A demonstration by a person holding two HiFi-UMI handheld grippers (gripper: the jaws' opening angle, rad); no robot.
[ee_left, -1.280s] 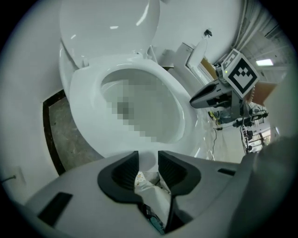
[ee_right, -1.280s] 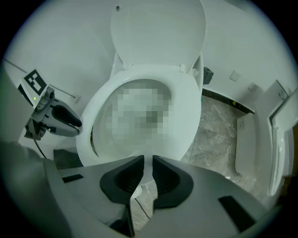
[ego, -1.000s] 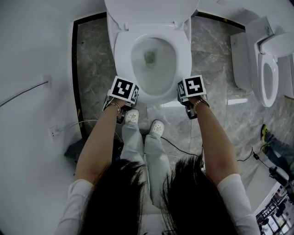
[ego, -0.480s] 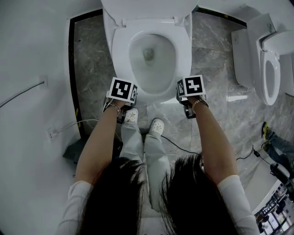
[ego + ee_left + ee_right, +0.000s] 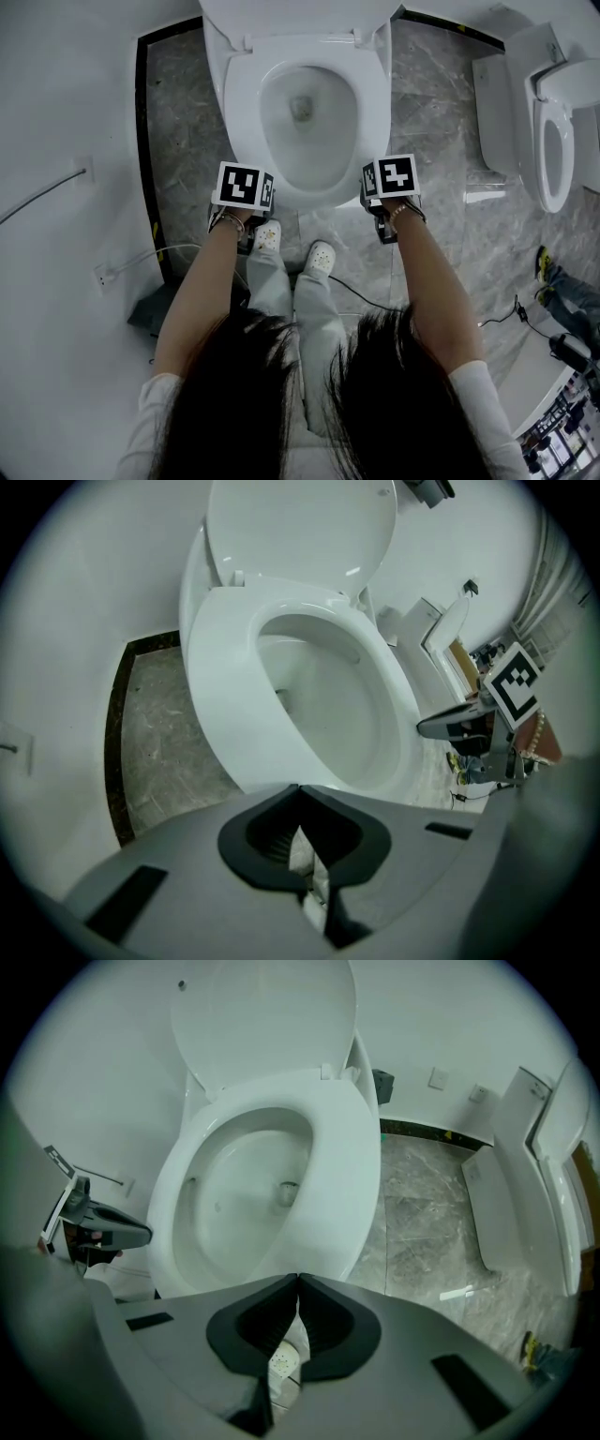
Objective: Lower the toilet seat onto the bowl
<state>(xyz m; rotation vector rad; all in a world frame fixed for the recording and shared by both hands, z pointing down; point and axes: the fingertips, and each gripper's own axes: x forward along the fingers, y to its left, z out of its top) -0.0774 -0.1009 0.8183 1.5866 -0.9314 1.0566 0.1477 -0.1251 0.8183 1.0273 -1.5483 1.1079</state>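
The white toilet seat (image 5: 242,112) lies flat on the bowl (image 5: 305,127), and the lid (image 5: 291,14) stands up behind it. The same seat (image 5: 225,686) fills the left gripper view and shows again (image 5: 342,1166) in the right gripper view. My left gripper (image 5: 300,789) hangs at the bowl's front left, pointing steeply down; its jaws have just closed with nothing between them. At the front right my right gripper (image 5: 298,1279) points down too, its jaws just closed on nothing. Their marker cubes (image 5: 244,186) (image 5: 392,176) flank the bowl's front rim without touching the seat.
The person's shoes (image 5: 270,239) stand on the grey marble floor just before the bowl. A black cable (image 5: 366,300) runs across the floor. A second toilet (image 5: 553,141) stands at the right, and a wall socket (image 5: 101,277) with a dark box (image 5: 155,305) is at the left.
Both grippers have sunk a little beside the bowl's front rim, and the left marker cube has rolled slightly. The seat and lid have not moved.
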